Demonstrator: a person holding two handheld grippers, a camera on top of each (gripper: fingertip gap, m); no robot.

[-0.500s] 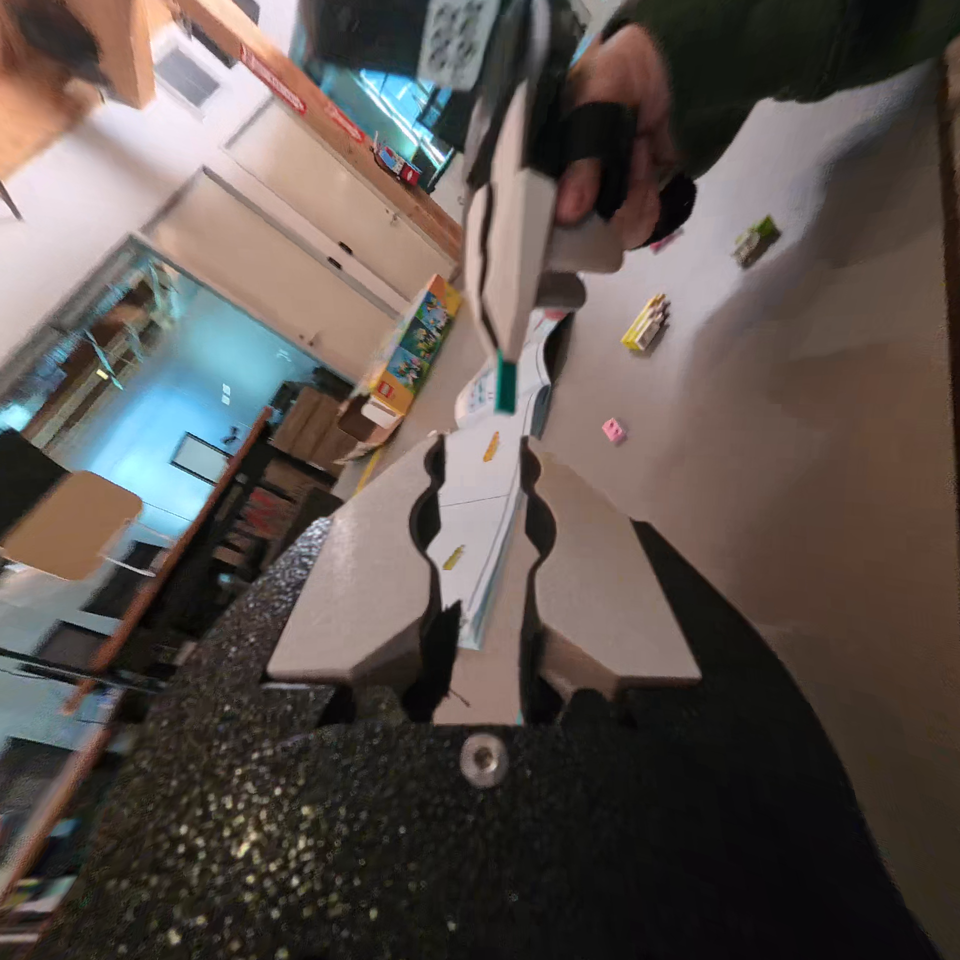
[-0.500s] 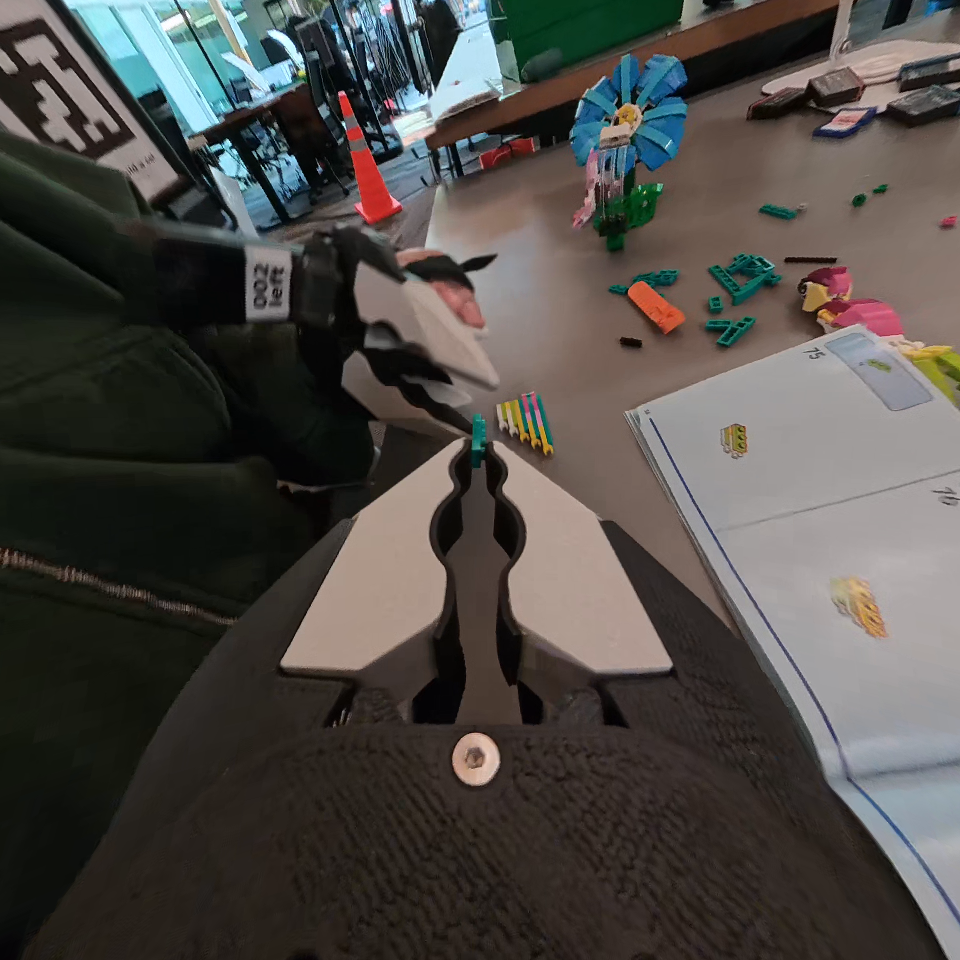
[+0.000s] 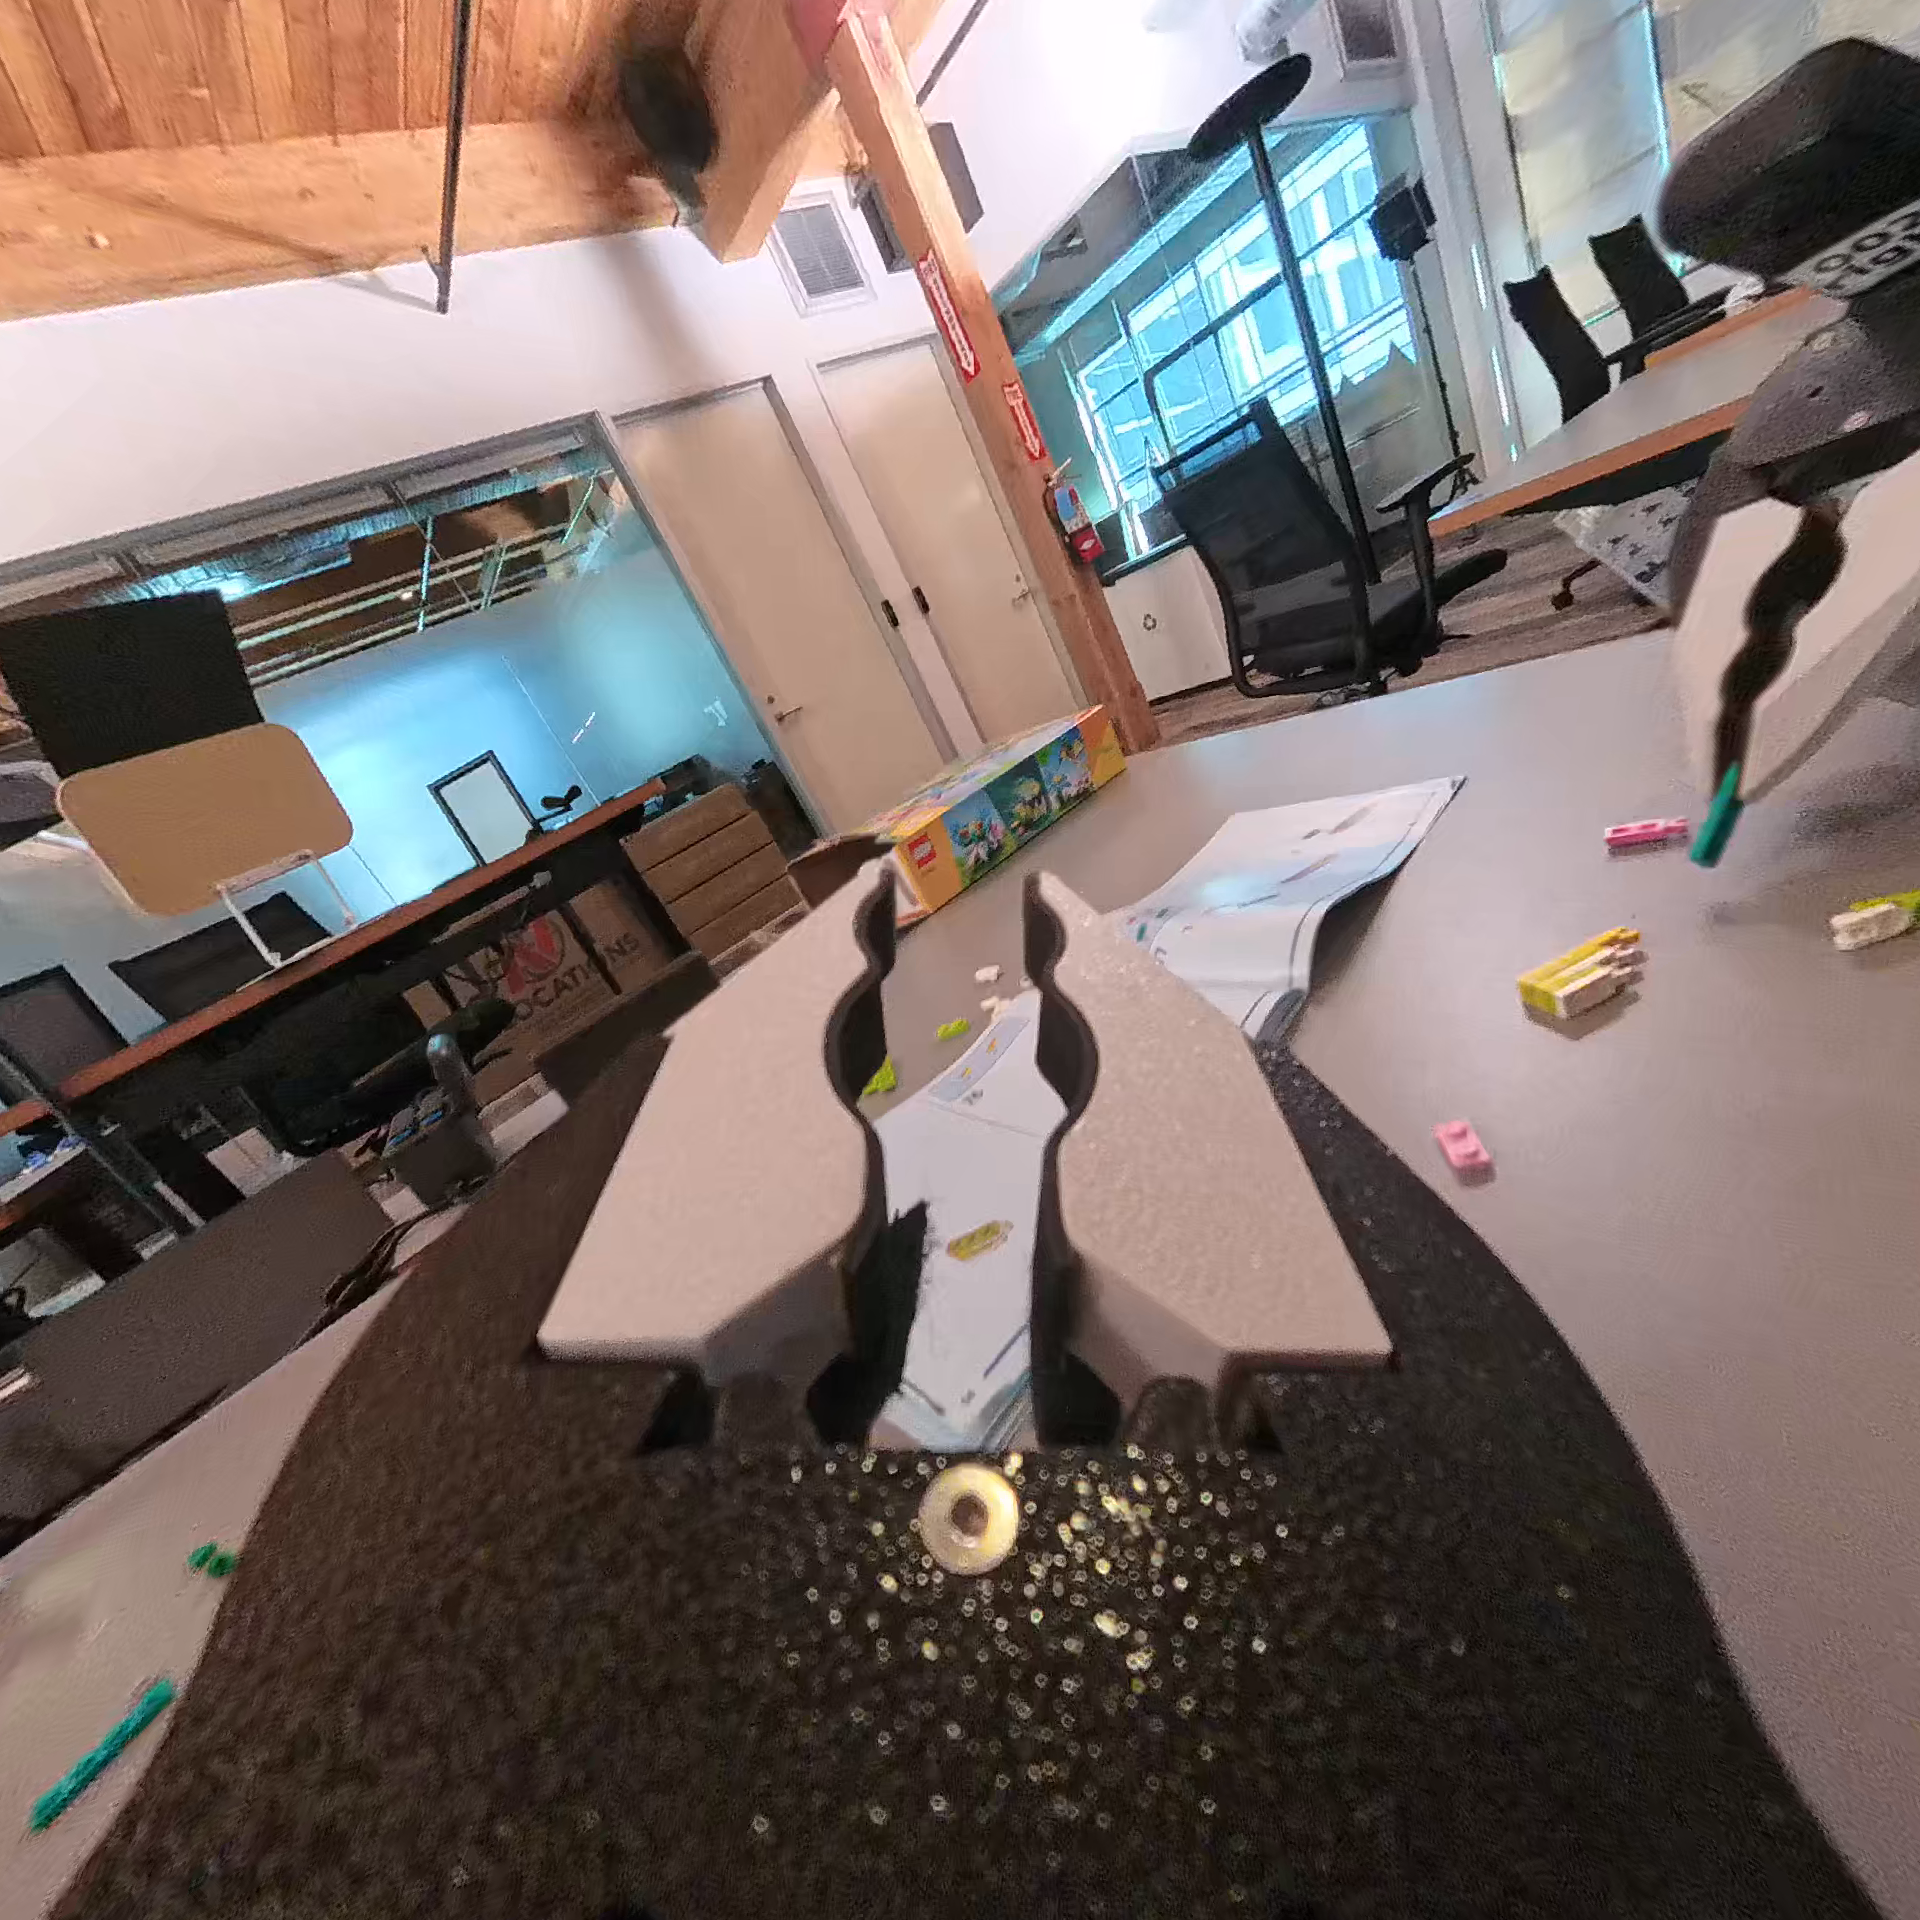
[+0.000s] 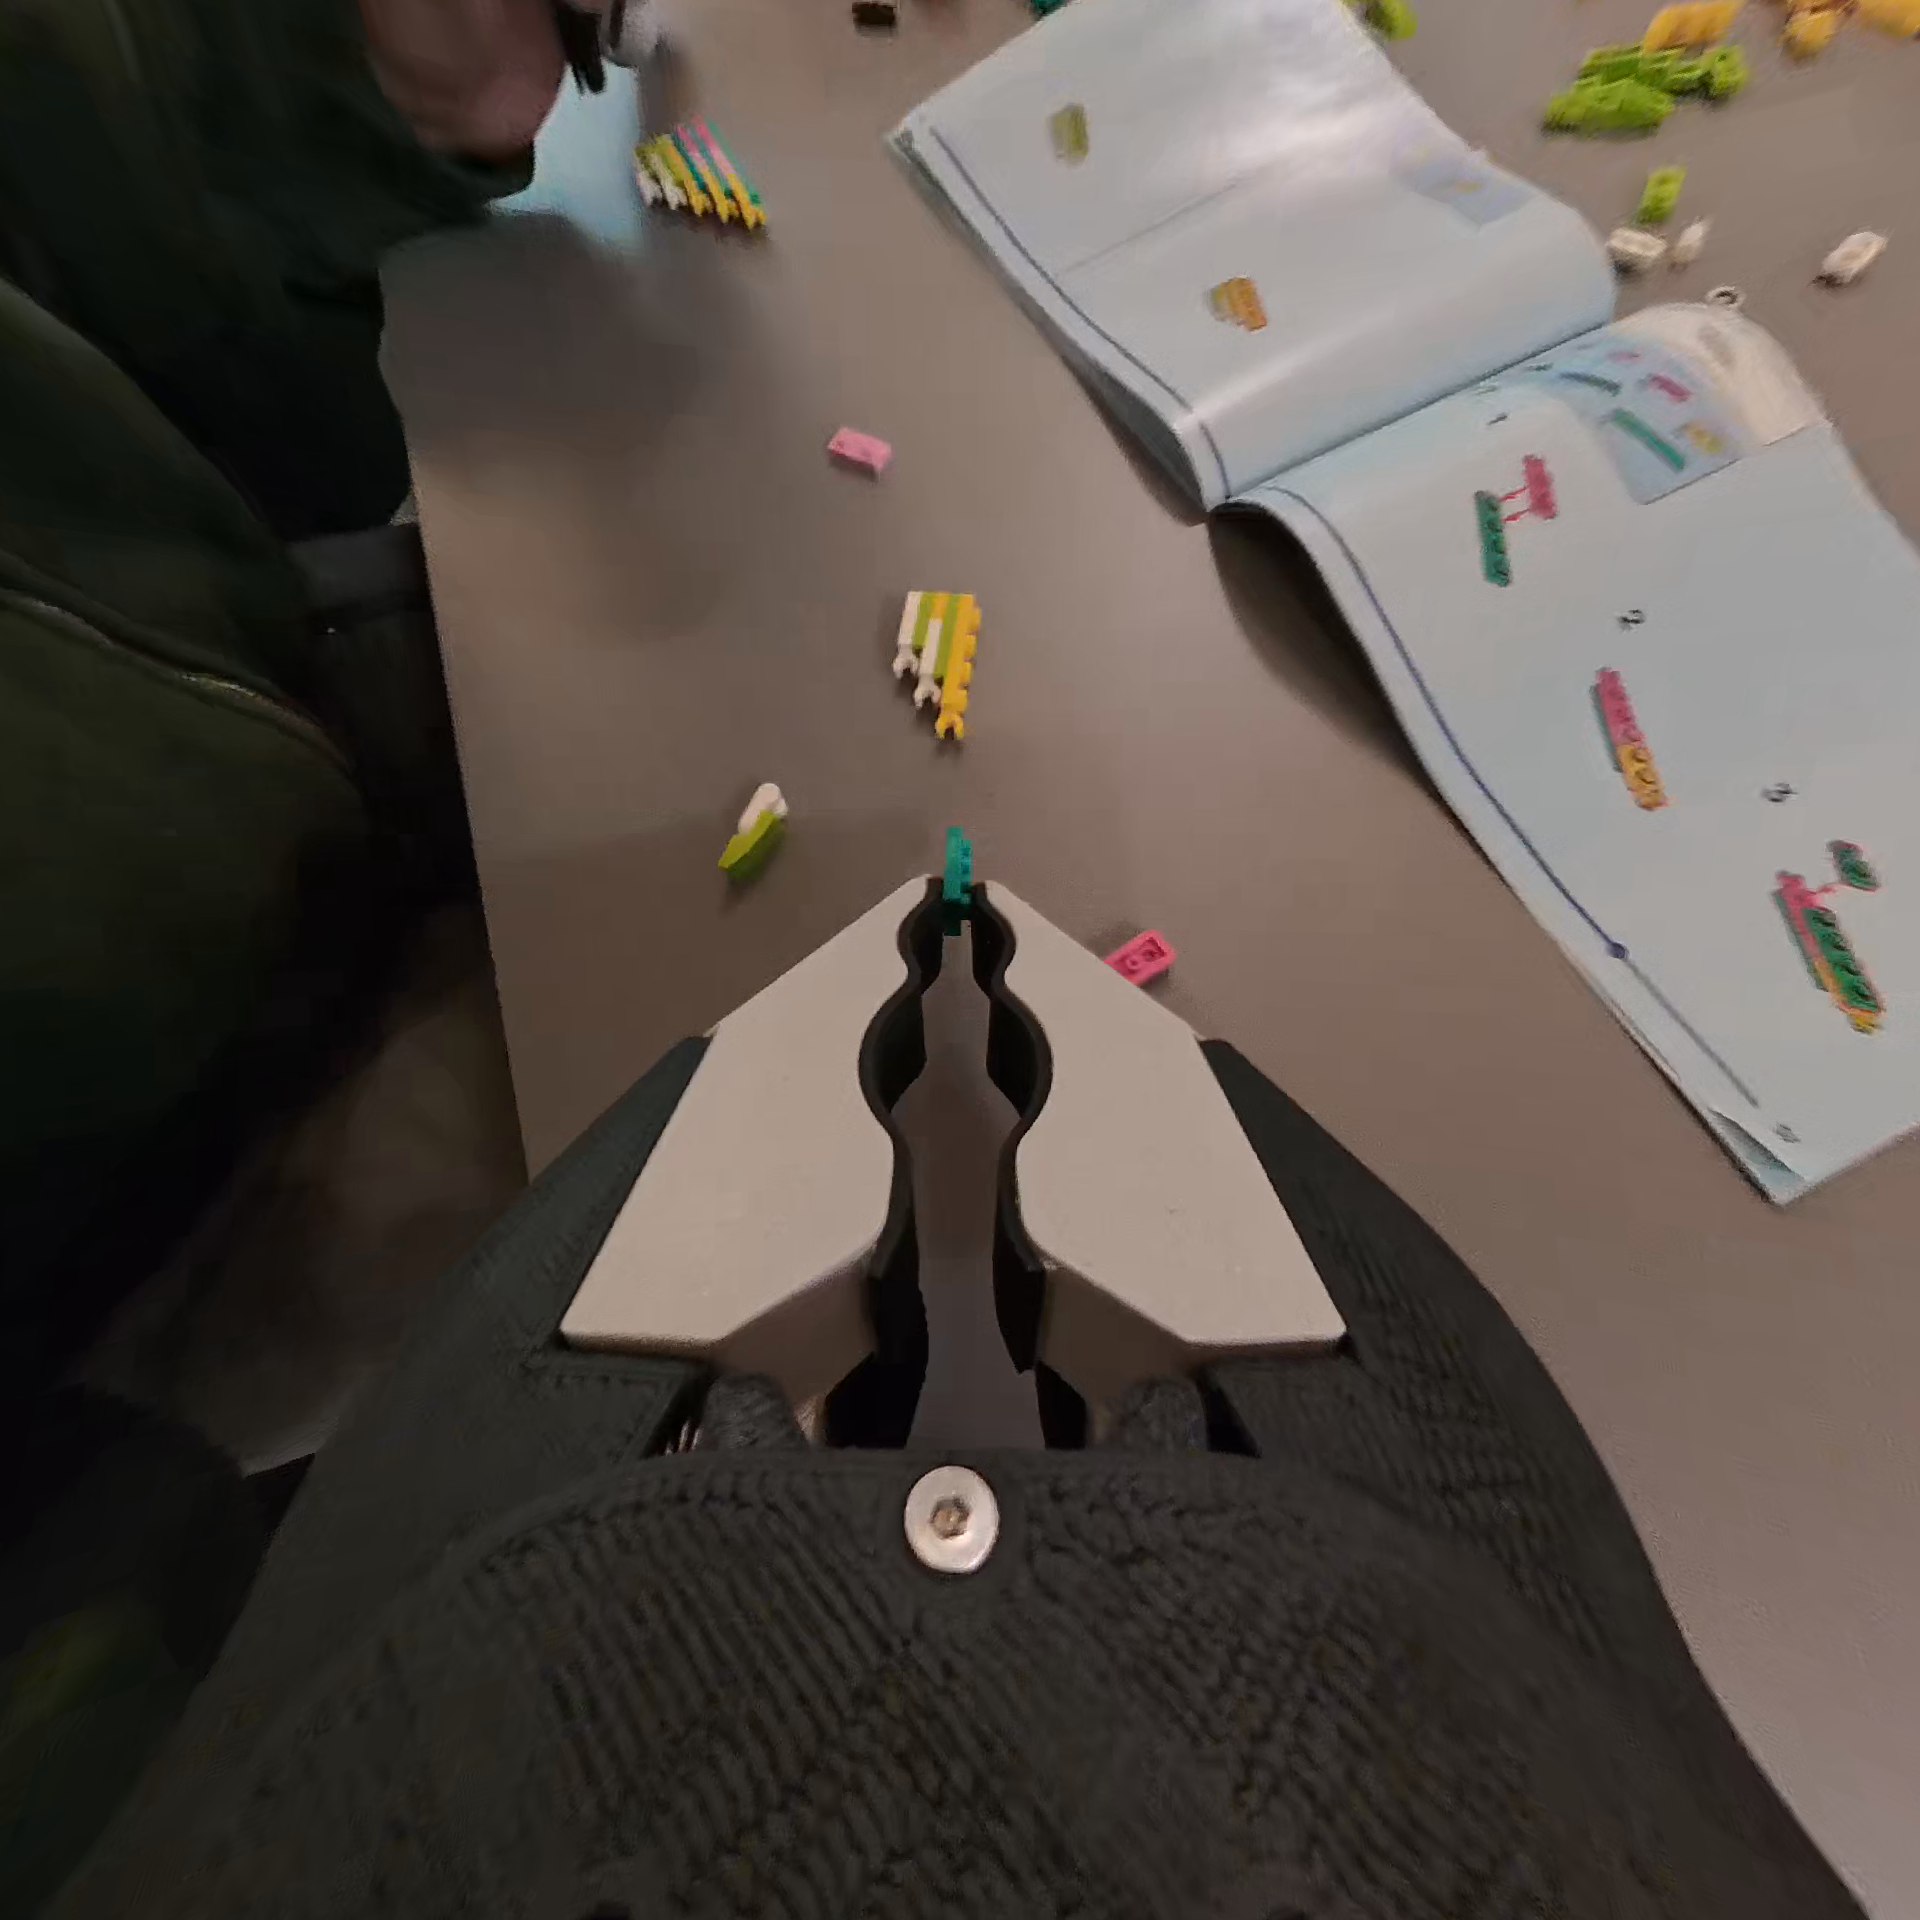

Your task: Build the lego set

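My right gripper (image 4: 954,896) is shut on a small teal piece (image 4: 956,878) at its fingertips and holds it just above the grey table (image 4: 623,520). A yellow, white and lime assembly (image 4: 940,649) lies ahead of it, and a lime and white piece (image 4: 756,831) lies to its left. In the left wrist view the right gripper (image 3: 1733,774) hangs at the upper right with the teal piece (image 3: 1714,826) pointing down. My left gripper (image 3: 961,904) is open and empty, above the open instruction booklet (image 3: 1299,873).
Pink pieces (image 4: 1141,954) (image 4: 859,450) lie near the right gripper. A striped assembly (image 4: 701,177) and lime bricks (image 4: 1631,83) lie farther off, by the booklet (image 4: 1351,312). A set box (image 3: 997,821) stands at the table's far edge. A long teal piece (image 3: 99,1766) lies at the near left. Left tips to right tips: about 25 centimetres.
The right gripper has tipped down toward the table and moved away from the left gripper, still holding the teal piece. The left gripper has rolled level and stays open.
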